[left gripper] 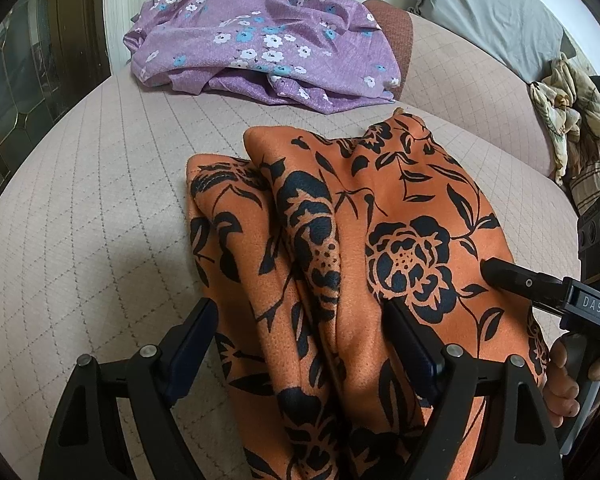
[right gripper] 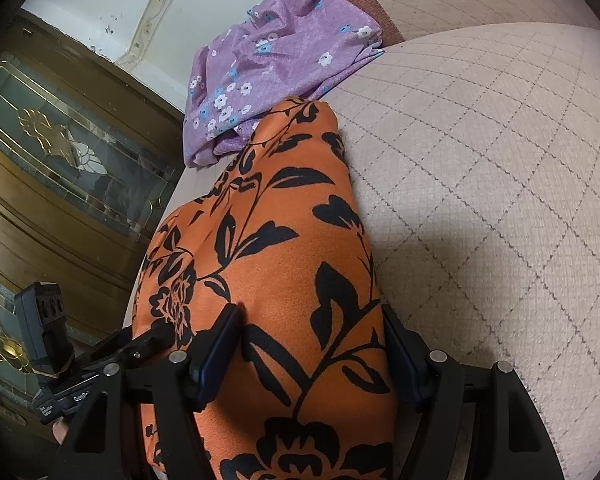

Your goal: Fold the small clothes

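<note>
An orange cloth [left gripper: 380, 200] with black flowers lies in thick lengthwise folds on the beige sofa cushion [left gripper: 100, 200]. My left gripper [left gripper: 300, 316] is open and straddles its near end: the left finger sits just off the cloth's edge and the right finger rests on top. In the right wrist view the same orange cloth [right gripper: 284, 208] humps up between the fingers of my right gripper [right gripper: 310, 316], which is open. One right fingertip [left gripper: 488, 270] lies on the cloth's right side. A person's hand [left gripper: 560, 384] holds that gripper.
A crumpled purple flowered garment [left gripper: 260, 36] lies at the back of the cushion, just past the orange cloth [right gripper: 276, 52]. A grey pillow [left gripper: 492, 8] and a heap of patterned cloths [left gripper: 572, 112] sit at the right. A wooden cabinet with glass doors [right gripper: 60, 140] stands beside the sofa.
</note>
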`<state>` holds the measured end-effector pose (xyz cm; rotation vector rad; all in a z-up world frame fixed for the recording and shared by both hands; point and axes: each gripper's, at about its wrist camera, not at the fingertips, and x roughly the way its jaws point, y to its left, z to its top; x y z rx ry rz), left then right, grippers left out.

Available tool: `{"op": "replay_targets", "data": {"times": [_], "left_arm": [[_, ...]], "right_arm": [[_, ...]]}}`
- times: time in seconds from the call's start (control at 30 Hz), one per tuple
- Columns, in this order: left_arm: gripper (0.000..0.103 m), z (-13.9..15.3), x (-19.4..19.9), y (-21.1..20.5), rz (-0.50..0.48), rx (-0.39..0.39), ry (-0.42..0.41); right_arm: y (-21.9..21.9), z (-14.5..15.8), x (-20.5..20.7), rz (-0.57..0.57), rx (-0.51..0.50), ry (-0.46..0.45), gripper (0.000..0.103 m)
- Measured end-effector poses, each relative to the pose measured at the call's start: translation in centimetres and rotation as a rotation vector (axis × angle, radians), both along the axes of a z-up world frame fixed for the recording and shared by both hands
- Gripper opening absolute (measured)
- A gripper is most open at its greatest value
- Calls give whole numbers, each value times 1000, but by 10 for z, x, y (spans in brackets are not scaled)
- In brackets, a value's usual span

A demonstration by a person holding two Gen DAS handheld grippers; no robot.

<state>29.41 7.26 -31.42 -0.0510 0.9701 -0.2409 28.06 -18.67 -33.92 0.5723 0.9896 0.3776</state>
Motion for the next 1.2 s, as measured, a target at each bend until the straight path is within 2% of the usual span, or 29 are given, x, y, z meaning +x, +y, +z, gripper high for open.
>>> {"op": "replay_targets", "data": {"times": [0.37,0.43,0.53,0.67,0.7,0.77,0.8,0.87,0.97,1.1,1.2], "left_arm": [[89,-2,5,1,-6,-19,24],[90,-6,10,3,-17,-58,71],[90,-14,17,14,-10,-163,145],[90,-16,18,16,-11,-217,153],[88,-16,19,15,-12,-223,151],[72,-15,19,12,-14,-230,142],[69,-14,18,10,-11,-231,133],[55,-10,18,6,-15,-226,114],[45,1,10,-12,-46,-159,59],[40,18,-12,-37,-105,-120,-2],[40,28,-45,-75,-193,-103,-26]], "right_arm": [[1,-3,5,22,7,11,72],[4,-2,6,30,-7,7,72],[8,-2,7,26,-24,4,70],[10,-2,4,2,-24,8,61],[11,-1,4,-8,-24,12,58],[17,4,0,-19,-55,11,52],[19,6,-1,-22,-68,9,49],[22,14,-6,-32,-87,2,45],[24,28,-15,-48,-101,-8,41],[23,48,-40,-47,-140,-47,37],[10,62,-71,-42,-166,-76,37]]}}
